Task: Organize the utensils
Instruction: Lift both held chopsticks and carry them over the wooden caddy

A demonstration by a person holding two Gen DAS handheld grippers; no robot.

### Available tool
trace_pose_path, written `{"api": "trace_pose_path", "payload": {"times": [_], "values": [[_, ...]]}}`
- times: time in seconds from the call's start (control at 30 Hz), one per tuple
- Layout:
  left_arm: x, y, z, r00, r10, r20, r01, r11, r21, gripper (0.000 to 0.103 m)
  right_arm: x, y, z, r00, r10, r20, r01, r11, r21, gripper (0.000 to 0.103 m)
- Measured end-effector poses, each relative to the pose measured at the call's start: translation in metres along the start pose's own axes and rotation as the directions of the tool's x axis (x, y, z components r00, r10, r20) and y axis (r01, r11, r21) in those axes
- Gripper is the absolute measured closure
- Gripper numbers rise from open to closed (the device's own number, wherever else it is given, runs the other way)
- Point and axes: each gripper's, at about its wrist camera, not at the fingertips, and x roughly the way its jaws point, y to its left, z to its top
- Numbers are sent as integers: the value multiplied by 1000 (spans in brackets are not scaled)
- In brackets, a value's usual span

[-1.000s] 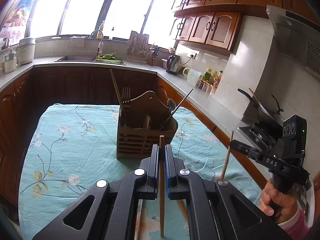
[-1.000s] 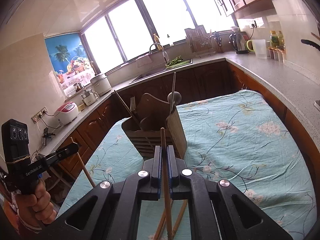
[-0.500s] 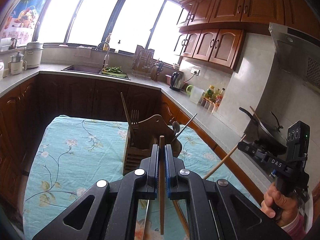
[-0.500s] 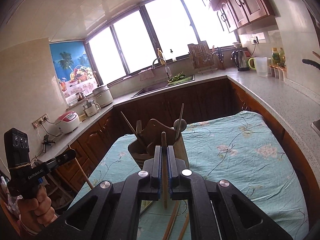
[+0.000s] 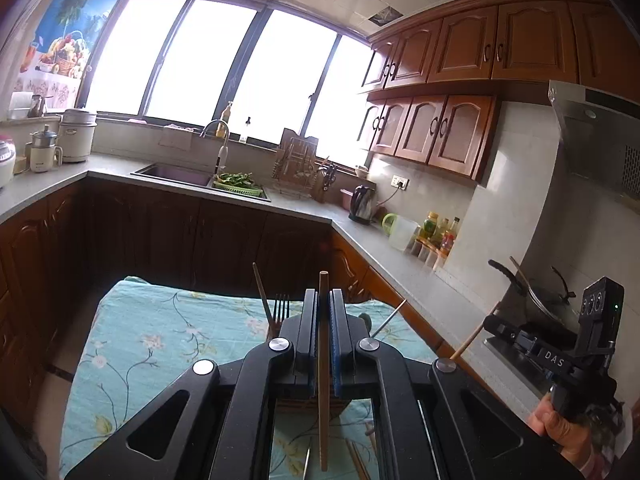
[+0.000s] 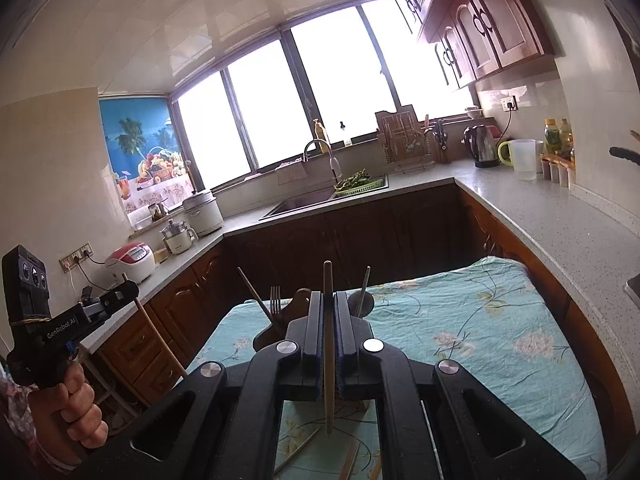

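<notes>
In the left wrist view my left gripper (image 5: 323, 300) is shut on a brown wooden chopstick (image 5: 323, 400) that stands upright between its pads. My right gripper (image 6: 329, 300) is likewise shut on a pale wooden chopstick (image 6: 329, 380). Both grippers hang above the teal flowered tablecloth (image 5: 160, 332). Just ahead stands the wooden utensil holder (image 6: 276, 332), mostly hidden behind the fingers. A fork (image 6: 276, 298), a chopstick (image 6: 256, 298) and a metal ladle (image 6: 362, 296) stick out of it. The other gripper shows at the edge of each view, the right one (image 5: 492, 326) and the left one (image 6: 128, 290).
Loose chopsticks (image 5: 356, 460) lie on the cloth under the grippers. A stone counter (image 6: 560, 216) wraps round the table, with a sink (image 5: 176, 172), kettle (image 5: 362, 208), bottles and a wok (image 5: 536, 300) at the right. Dark cabinets stand beyond the table's far edge.
Both grippers have risen and tipped upward, each still gripping its chopstick. The utensil holder has dropped lower in both views and is now mostly hidden behind the fingers.
</notes>
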Motion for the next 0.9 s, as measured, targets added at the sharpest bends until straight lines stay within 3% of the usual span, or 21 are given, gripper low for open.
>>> {"api": "trace_pose_path", "payload": {"times": [0.43,0.6,0.9], "values": [[62,6,31,994,57,98,-56,998,-6,100,37,-3,54,993,-35,110,35,999,1,98],[98,14,17,989,108,103,-105,994,-34,100,59,-6,45,994,-51,100,52,999,-6,98],[148,18,-27,988,138,73,-133,988,-74,100,92,-21,7,997,-68,36,67,997,34,98]]}}
